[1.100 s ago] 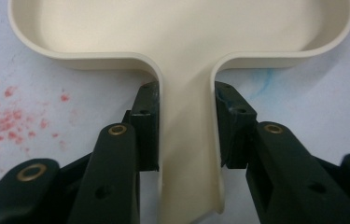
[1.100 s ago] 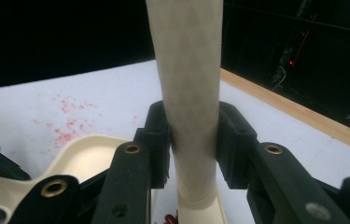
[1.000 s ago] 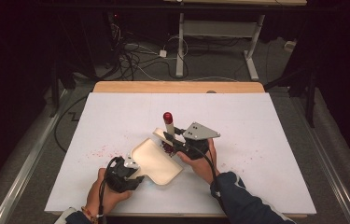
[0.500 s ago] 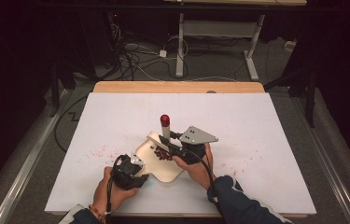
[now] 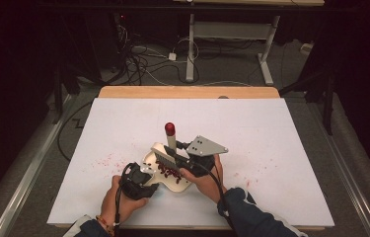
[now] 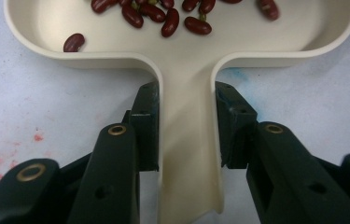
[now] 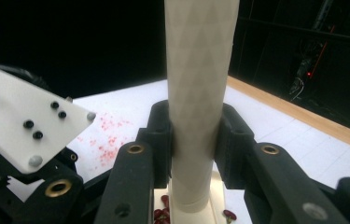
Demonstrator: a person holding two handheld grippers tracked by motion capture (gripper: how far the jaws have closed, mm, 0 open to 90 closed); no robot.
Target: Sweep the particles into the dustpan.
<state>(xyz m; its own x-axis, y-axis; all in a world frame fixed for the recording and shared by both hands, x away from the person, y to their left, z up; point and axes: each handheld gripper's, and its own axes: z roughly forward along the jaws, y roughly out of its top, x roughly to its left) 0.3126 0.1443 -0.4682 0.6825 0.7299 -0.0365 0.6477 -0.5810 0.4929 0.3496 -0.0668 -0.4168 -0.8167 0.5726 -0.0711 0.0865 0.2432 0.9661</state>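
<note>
- Sweeping now: I am bringing the cream, red-tipped brush [image 5: 171,148], clamped in the right gripper [image 5: 185,159], down over the beans.
- Pinching the cream plastic dustpan [image 5: 168,173] by its handle, my left gripper [image 5: 145,174] is catching dark red kidney beans [image 6: 163,14].

Both grippers, left gripper [image 5: 138,181] and right gripper [image 5: 192,160], have black jaws with brass-ringed screw holes; the right carries a grey three-cornered plate [image 5: 206,146]. Dark blue sleeves [image 5: 251,215].
</note>
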